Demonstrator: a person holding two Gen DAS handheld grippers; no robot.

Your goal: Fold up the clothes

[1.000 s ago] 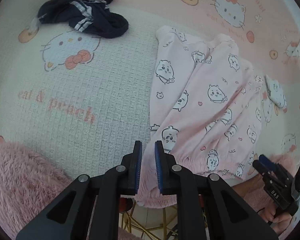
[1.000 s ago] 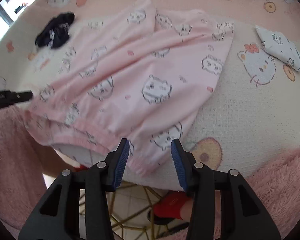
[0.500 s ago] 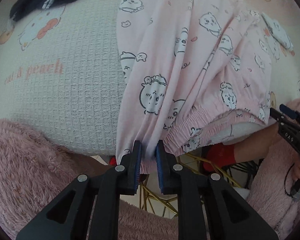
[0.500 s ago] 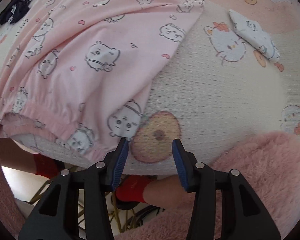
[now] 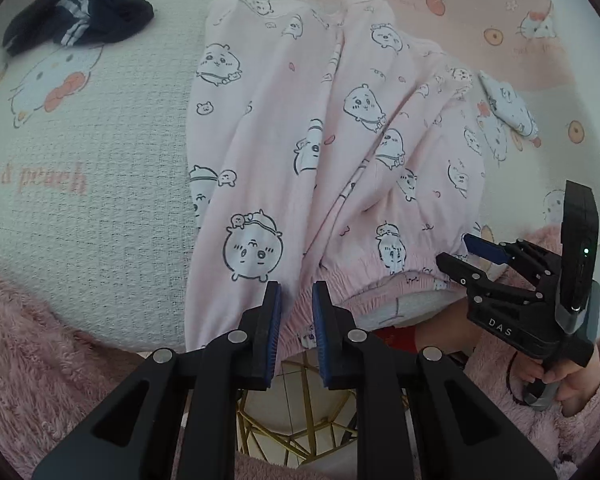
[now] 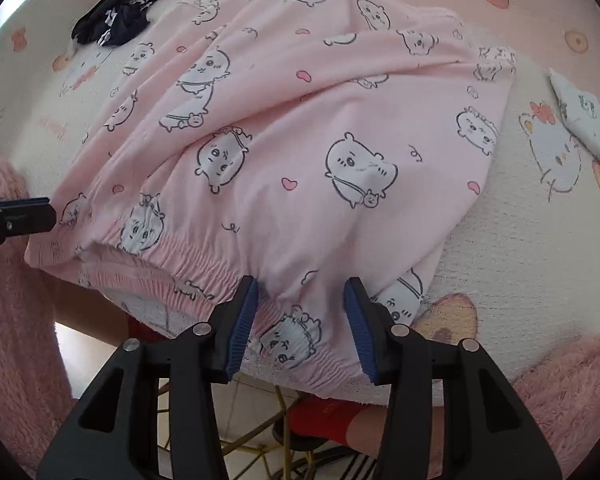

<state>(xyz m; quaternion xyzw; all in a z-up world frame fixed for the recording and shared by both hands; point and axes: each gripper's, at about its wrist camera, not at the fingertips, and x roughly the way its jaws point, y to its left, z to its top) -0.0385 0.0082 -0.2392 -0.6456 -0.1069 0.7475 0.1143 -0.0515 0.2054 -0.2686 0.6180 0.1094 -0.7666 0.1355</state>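
My left tongs (image 5: 296, 296) are clenched on the elastic waistband of the pink pants (image 5: 320, 152), which lie across the surface (image 5: 100, 140). My right tongs (image 6: 300, 300) gape wide, straddling the waistband's other corner without pinching it. "DAS" shows on the right tool; "peach" on the cover.

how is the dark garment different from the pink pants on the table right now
The dark garment is navy with pale stripes; the pink pants are pale pink with cartoon animals. The dark garment lies bunched in a small heap; the pink pants are spread out and much larger. The dark garment sits far from both grippers; the pink pants' waistband is at the left gripper. Both rest on the blanket.
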